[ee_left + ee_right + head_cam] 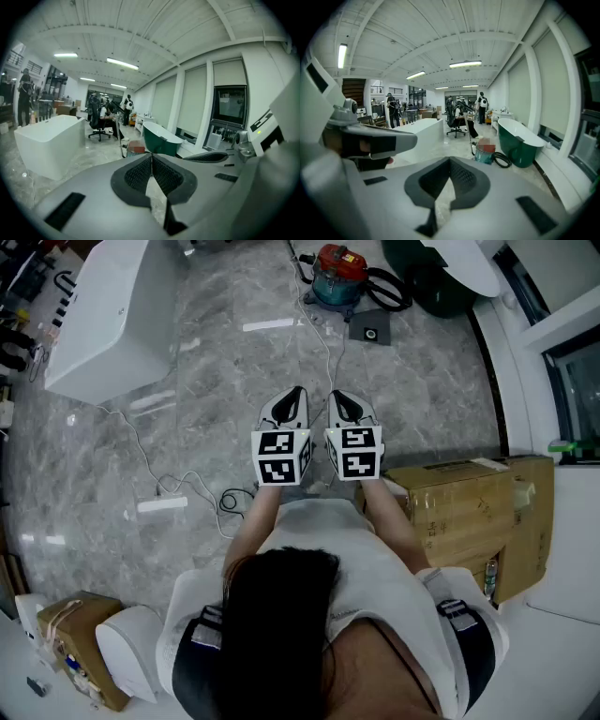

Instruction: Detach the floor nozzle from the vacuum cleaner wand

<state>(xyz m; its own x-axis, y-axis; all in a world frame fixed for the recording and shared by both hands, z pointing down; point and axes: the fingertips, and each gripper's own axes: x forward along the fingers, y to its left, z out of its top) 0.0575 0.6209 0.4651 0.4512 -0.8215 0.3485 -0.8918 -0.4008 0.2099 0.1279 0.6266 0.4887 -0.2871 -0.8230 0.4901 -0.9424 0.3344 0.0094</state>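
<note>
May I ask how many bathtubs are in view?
2: a white bathtub at upper left, a green bathtub at upper right beside the red vacuum cleaner; more may be hidden.

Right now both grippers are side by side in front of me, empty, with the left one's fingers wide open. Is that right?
No: the left gripper has its fingers shut, nothing between them, as the left gripper view shows. It is side by side with the right gripper, and both are empty.

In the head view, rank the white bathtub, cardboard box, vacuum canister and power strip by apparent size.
Largest, about alike: white bathtub and cardboard box; the frame cuts off the tub, so unranked.
Next: vacuum canister.
Smallest: power strip.
</note>
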